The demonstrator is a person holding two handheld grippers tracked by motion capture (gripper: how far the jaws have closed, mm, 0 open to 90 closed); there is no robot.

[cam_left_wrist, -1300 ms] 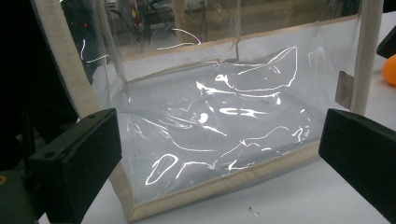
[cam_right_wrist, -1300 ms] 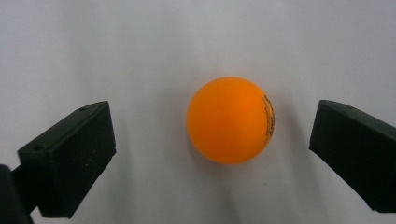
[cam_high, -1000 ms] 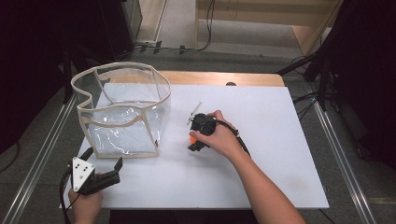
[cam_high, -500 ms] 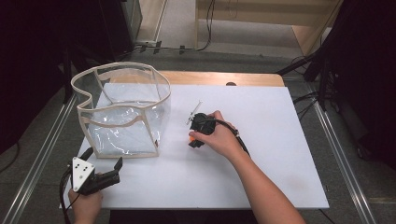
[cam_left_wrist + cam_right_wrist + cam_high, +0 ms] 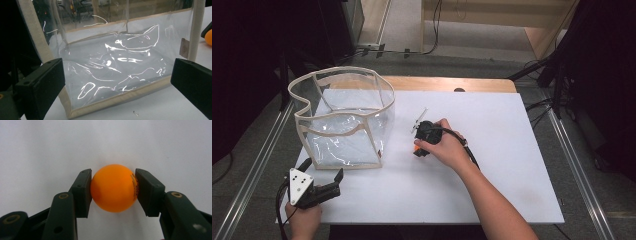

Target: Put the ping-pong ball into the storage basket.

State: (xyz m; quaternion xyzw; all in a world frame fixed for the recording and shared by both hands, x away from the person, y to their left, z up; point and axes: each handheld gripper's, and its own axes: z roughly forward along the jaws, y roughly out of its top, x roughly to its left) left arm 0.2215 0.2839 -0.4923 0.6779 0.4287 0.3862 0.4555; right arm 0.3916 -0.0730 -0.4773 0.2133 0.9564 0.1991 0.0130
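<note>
An orange ball sits between the jaws of my right gripper, which is shut on it just over the white table top. From above, the right gripper is near the table's middle, pointing down, with a sliver of the orange ball at its tip. A clear plastic bag with beige trim stands open at the table's left. My left gripper lies open near the front left corner, facing the clear bag. An edge of the orange ball appears at the far right of the left gripper view.
The white table top has wide bare room to the right and front of the right hand. A thin white stick lies just behind the right gripper. Metal rails run along both sides of the table.
The right hand and its gripper have barely shifted. The orange of the ball under the gripper is less exposed than a second ago. The left gripper has stayed still.
</note>
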